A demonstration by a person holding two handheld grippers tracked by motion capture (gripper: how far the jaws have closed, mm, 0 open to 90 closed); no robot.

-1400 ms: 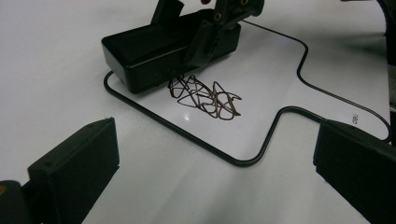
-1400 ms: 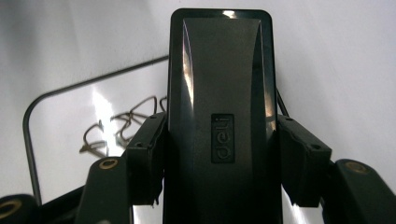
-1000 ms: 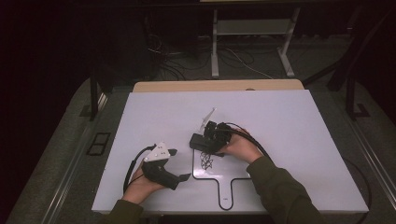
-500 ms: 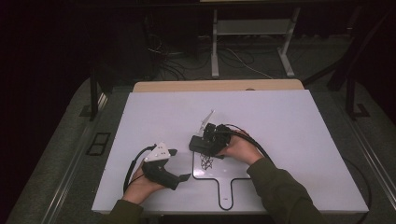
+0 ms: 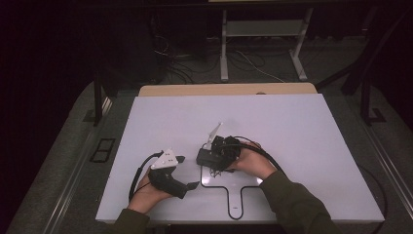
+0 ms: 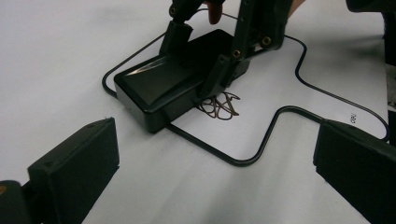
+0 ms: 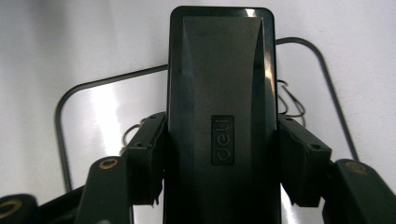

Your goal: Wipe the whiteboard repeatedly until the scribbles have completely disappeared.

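**Right hand-held gripper clamps a black box over the outlined mat**

The right hand [image 5: 253, 162] reaches in from the lower right, forearm in a dark sleeve, and points its hand-held gripper [image 5: 214, 155] toward the left across the white bench [image 5: 292, 126]. Its two jaws are closed against the long sides of a black rectangular box [image 7: 222, 116], one on each flank. The box is glossy, with rounded corners, a raised central panel and the embossed word "deli" on its top. It sits at the upper left part of a white paddle-shaped mat [image 5: 243, 183] edged by a black line, and part of it overhangs that line. A small tangle of thin dark wire [image 6: 219, 105] lies on the mat just beside the box.

The left hand [image 5: 146, 192] rests low near the front edge of the bench, holding the left hand-held gripper [image 5: 187, 171] with its jaws spread wide and nothing between them, aimed toward the box.
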